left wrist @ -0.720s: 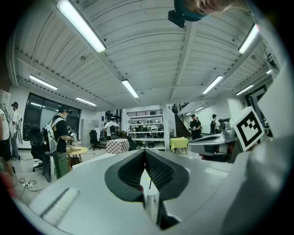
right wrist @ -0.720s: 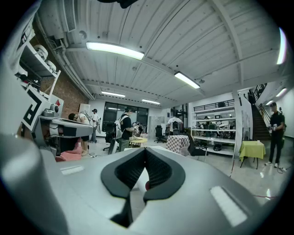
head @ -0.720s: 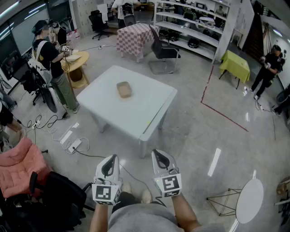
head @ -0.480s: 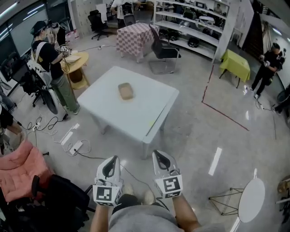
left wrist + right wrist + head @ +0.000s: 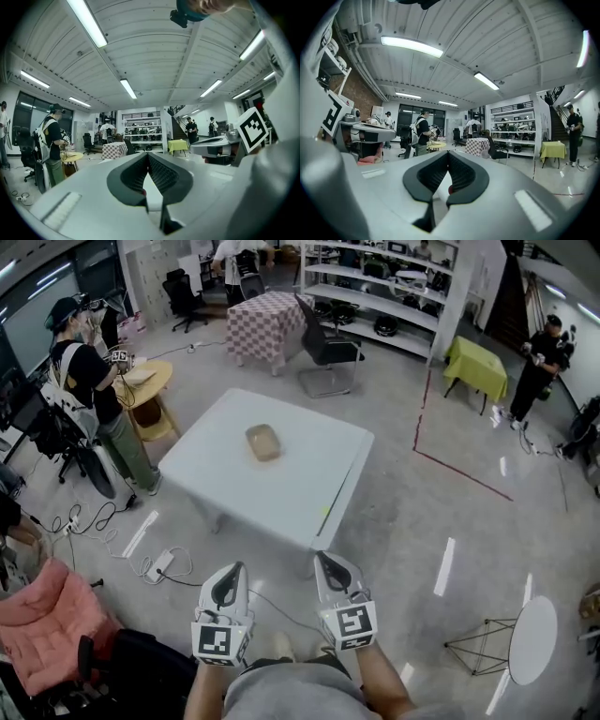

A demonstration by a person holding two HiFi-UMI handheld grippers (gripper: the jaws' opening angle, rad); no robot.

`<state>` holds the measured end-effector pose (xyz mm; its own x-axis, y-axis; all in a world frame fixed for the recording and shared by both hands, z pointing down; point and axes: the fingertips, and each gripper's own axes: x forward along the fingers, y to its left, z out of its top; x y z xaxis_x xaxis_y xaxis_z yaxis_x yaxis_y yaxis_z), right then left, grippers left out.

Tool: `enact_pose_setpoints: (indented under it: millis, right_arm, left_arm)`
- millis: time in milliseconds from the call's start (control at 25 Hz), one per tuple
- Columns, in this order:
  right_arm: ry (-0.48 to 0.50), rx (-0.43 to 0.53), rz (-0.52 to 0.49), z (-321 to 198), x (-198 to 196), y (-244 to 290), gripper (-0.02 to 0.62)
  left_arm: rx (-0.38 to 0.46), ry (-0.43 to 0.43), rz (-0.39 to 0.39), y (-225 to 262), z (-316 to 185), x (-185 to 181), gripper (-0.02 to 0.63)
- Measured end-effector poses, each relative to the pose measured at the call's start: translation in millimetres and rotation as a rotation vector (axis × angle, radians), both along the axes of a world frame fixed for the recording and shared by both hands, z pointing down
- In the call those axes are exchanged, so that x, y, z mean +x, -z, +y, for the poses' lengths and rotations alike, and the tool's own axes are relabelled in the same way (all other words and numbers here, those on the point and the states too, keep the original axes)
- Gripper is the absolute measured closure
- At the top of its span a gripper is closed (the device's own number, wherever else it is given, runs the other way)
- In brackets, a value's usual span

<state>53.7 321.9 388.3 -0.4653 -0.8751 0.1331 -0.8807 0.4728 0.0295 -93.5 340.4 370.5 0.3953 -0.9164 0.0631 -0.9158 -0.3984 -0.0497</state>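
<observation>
Tray (image 5: 263,442), brown and shallow, lies near the middle of the white desk (image 5: 309,493) in the head view. It is well apart from the left gripper (image 5: 232,568) and right gripper (image 5: 321,559), held side by side over the floor short of the desk's near corner. Left gripper view: jaws together, nothing between them. Right gripper view: the same. This looks like an approach; a grasp would call for nearing the desk and parting the jaws.

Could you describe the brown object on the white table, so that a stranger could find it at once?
In the middle of the floor stands a square white table. Toward its far side lies a tan oblong object, the only bulky thing on that top.
</observation>
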Motion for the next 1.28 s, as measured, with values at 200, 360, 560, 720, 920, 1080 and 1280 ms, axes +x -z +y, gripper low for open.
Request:
enact_pose_setpoints:
  millis: [200,360,560,720,920,1080,1280]
  right_arm:
    - [-0.021,0.001,0.018,-13,-26,0,0.592]
    - [-0.03,-0.008,0.027,-28,-47,-2,0.592]
    - [-0.031,-0.006,0.033,-52,-61,2,0.592]
    - [-0.023,-0.015,0.031,-79,-66,-6,0.592]
    - [-0.014,-0.02,0.018,-128,-74,-17,0.592]
    - [-0.007,-0.019,0.009,-177,-75,-20,0.592]
    - [0.001,-0.034,-0.009,-239,-72,-25,0.592]
  left_arm:
    - [0.008,-0.021,0.012,1,-18,-27,0.594]
    - [0.009,-0.031,0.021,0,-34,-49,0.594]
    - [0.005,-0.026,0.029,1,-58,-65,0.594]
    - [0.005,-0.02,0.033,-3,-82,-68,0.594]
    - [0.006,-0.018,0.017,-10,-131,-73,0.594]
    - [0.007,-0.005,0.011,-12,-178,-74,0.594]
    - [0.006,0.003,0.001,-8,-241,-69,0.595]
